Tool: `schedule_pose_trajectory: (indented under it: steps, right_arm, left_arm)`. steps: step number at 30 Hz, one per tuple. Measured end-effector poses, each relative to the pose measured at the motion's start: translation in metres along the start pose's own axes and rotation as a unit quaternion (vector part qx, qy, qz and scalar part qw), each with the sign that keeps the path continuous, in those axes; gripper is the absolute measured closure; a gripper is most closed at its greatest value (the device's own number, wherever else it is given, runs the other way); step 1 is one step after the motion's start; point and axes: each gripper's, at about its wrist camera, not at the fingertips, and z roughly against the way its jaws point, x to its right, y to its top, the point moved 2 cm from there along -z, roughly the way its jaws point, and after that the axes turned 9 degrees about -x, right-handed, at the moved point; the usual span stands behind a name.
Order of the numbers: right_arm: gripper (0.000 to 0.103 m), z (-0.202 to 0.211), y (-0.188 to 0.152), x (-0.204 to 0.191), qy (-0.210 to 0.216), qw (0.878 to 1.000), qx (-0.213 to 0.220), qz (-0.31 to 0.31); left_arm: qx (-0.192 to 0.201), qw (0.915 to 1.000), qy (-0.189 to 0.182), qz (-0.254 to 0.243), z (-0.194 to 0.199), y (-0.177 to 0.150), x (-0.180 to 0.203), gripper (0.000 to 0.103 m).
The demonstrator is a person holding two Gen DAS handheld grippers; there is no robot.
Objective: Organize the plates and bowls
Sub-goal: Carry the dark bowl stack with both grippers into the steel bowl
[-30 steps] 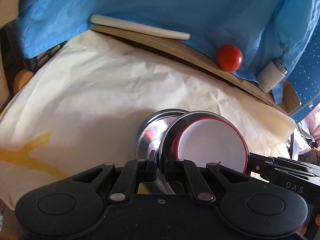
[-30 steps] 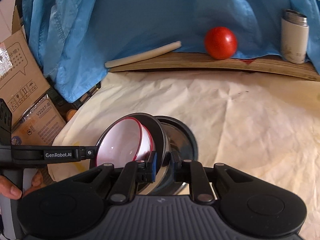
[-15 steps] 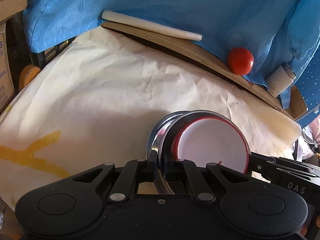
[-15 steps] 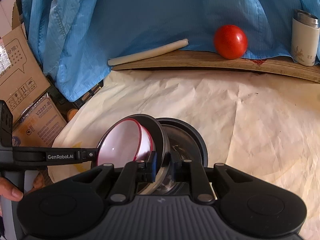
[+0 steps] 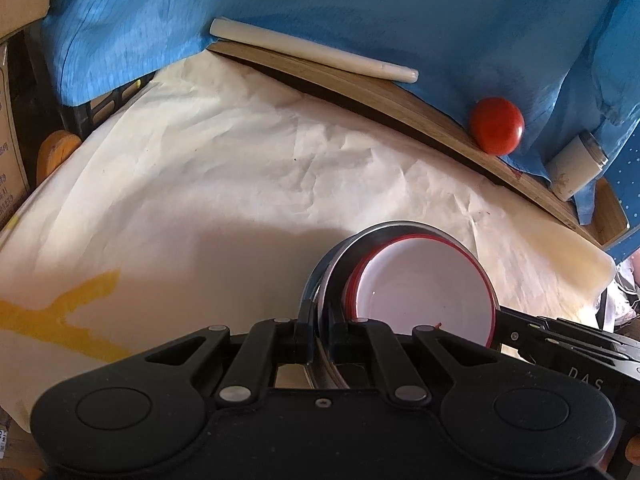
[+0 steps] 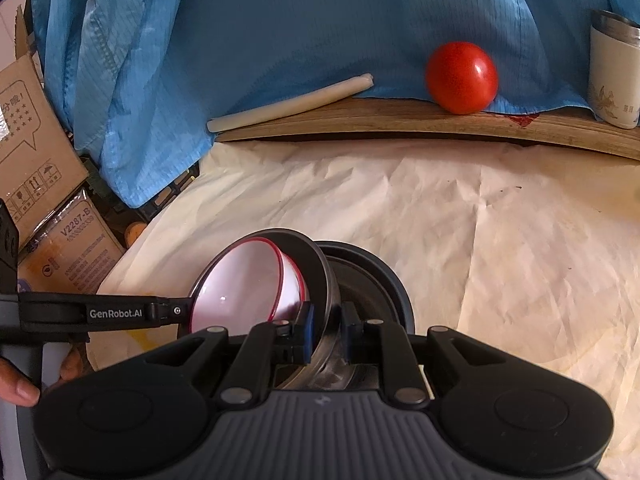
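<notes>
A steel bowl (image 5: 400, 229) (image 6: 322, 268) carries a white bowl with a red rim (image 5: 428, 292) (image 6: 248, 284) nested inside it, the pair tilted. My left gripper (image 5: 322, 320) is shut on the steel bowl's rim, and in the right wrist view it (image 6: 180, 312) comes in from the left. My right gripper (image 6: 326, 320) is shut on the opposite rim and shows at the right of the left wrist view (image 5: 502, 322). A second, dark-looking steel bowl (image 6: 372, 280) (image 5: 314, 280) lies just behind on the paper-covered table (image 5: 240, 180).
Along the back runs a wooden board (image 5: 360, 96) with a tomato (image 5: 497, 126) (image 6: 462, 78), a white rod (image 5: 312, 48) (image 6: 288, 102) and a white cup (image 5: 576, 168) (image 6: 614, 76) before blue cloth. Cardboard boxes (image 6: 36, 140) stand left. A hand (image 6: 16, 384) shows low left.
The held steel bowl with the white bowl now covers more of the second steel bowl in the left wrist view. Both grips are the same.
</notes>
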Motion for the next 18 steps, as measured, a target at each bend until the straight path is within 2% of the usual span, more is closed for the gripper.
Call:
schedule_pose_trajectory:
  steps: [18]
  right_arm:
    - [0.086,-0.010,0.002,0.014,0.002,1.000,-0.011,-0.021]
  left_arm:
    - [0.000,1.0000,-0.008,0.002,-0.008,0.009,0.003,0.099]
